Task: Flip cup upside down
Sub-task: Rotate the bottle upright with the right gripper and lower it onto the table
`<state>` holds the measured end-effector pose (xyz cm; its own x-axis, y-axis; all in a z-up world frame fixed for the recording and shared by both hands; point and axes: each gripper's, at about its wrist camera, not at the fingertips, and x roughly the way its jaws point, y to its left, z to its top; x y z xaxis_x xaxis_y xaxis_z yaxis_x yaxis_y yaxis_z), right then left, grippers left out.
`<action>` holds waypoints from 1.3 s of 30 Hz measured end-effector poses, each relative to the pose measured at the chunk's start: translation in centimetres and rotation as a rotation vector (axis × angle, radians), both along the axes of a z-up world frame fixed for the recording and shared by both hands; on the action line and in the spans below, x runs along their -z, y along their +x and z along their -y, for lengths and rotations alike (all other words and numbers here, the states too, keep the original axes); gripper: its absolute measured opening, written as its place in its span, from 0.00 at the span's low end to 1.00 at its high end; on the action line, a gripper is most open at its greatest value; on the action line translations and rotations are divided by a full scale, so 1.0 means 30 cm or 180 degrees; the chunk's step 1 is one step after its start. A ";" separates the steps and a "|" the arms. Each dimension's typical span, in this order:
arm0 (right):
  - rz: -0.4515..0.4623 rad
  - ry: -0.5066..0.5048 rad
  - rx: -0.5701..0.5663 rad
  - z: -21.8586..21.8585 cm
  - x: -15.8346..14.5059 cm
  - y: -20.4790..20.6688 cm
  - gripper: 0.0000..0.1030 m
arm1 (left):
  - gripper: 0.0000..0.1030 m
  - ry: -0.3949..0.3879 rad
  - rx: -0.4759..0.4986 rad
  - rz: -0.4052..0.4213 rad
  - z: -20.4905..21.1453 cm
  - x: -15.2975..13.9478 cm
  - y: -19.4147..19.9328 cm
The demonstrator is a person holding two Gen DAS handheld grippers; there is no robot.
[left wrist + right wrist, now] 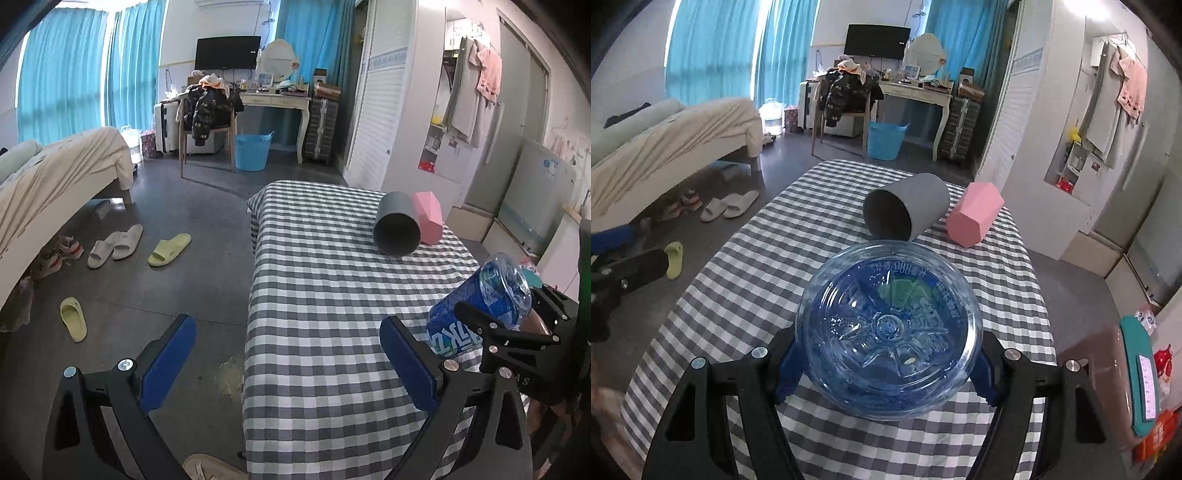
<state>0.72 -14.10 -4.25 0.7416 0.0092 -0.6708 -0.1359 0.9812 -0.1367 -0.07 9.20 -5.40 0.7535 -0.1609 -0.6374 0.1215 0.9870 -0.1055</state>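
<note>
the blue cup (890,328) sits clamped between my right gripper's (886,360) two blue pads, its clear ribbed base turned toward my camera, tipped on its side above the checked tablecloth (746,295). from my left view the same cup (476,306) shows off to the right of my fingers, tilted, base end up and away. my left gripper (288,363) is spread wide with nothing between its pads, held over the table's left edge, with the grey floor (166,295) under its left finger and cloth under the right one.

ahead of my right fingers lies a grey cup (905,210) on its side, mouth facing me, and a pink block (975,214) just beside it to the right, near the far right edge. between the held cup and those two there is a band of bare cloth. left of my right fingers the cloth runs clear to the table's edge.
</note>
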 end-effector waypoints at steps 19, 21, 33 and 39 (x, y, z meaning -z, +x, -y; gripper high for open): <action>-0.0243 0.0227 0.0107 0.041 0.087 0.076 0.79 | 1.00 0.0054 -0.0003 -0.0053 0.023 0.022 0.008; -0.0265 0.0271 0.0106 0.046 0.101 0.080 0.79 | 1.00 0.0068 0.0001 -0.0057 0.023 0.024 0.008; -0.0093 0.0288 -0.0125 -0.027 0.079 0.099 0.68 | 1.00 0.0108 -0.0025 -0.0085 0.027 0.034 0.017; -0.0193 0.0218 -0.0192 -0.074 0.112 0.137 0.68 | 1.00 0.0134 -0.0039 -0.0104 0.020 0.036 0.020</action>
